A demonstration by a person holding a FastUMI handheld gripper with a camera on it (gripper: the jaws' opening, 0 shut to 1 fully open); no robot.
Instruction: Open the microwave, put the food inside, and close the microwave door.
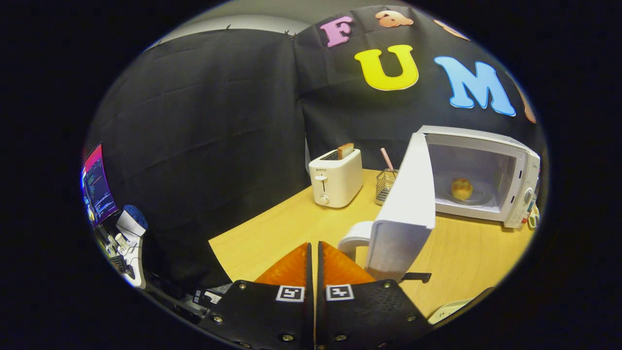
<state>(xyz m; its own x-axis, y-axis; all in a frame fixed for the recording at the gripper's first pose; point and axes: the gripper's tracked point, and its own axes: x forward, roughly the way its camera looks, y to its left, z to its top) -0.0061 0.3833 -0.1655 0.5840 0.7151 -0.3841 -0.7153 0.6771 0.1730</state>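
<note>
Boxy microwave (pixel 486 175) open; gripper (pixel 313 253) fingers together.

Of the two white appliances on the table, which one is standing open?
The microwave, right of the toaster: its door is swung wide, food inside. The gripper is shut, holding nothing.

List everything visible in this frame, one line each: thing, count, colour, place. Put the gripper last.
microwave: one, white, on the table beyond the fingers, door open
microwave door: one, white, swung out toward the gripper, handle just ahead of the fingers
food: one, yellowish, on the plate inside the microwave
toaster: one, white, beside the microwave, a slice of bread sticking up
wire holder: one, metal, between toaster and door, holding a pink striped straw
table: one, light wood
screen: one, lit, off the table's far side
gripper: one, fingers closed together, holding nothing, close to the door handle
</note>
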